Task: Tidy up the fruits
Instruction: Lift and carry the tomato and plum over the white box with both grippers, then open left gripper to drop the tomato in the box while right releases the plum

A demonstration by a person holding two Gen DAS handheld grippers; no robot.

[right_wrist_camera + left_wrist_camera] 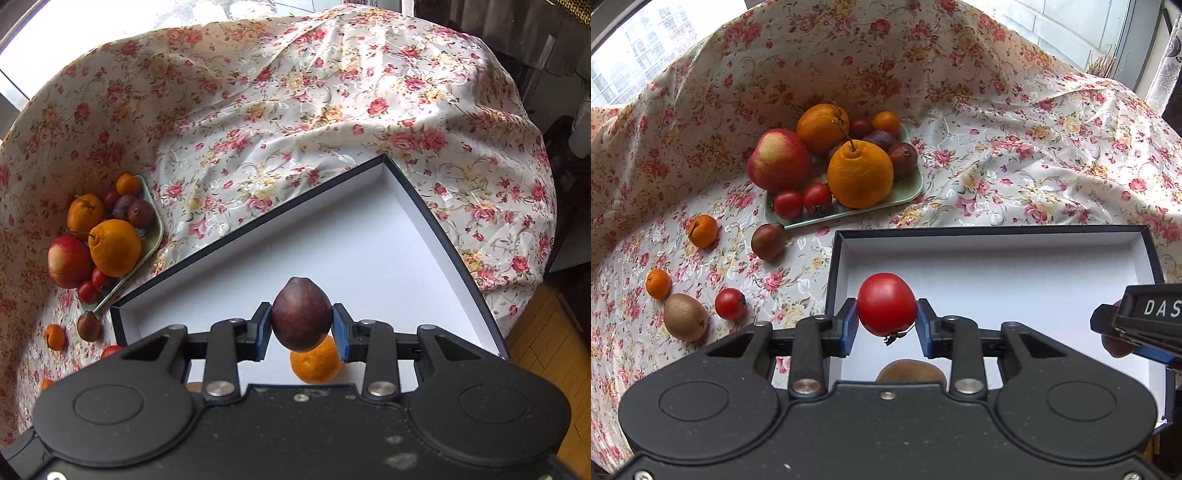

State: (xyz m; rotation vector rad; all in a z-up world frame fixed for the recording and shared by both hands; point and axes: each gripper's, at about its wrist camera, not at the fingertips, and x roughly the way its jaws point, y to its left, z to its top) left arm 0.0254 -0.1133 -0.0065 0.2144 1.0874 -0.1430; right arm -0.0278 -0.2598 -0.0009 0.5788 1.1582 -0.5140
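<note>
My left gripper (886,319) is shut on a red tomato (885,302), held above the near left part of a white box with dark rims (997,269). A kiwi (910,373) lies in the box just below it. My right gripper (302,325) is shut on a dark purple plum (301,319), also above the box (369,240). Under the plum a small orange (316,363) rests on the box floor. The other gripper's black body (1141,321) shows at the right edge of the left wrist view.
A pale green tray (905,195) behind the box holds an apple (777,160), two large oranges, plums and small tomatoes. Loose on the floral cloth at the left lie a mandarin (703,230), a plum (768,240), another mandarin (658,283), a kiwi (685,316) and a tomato (730,303).
</note>
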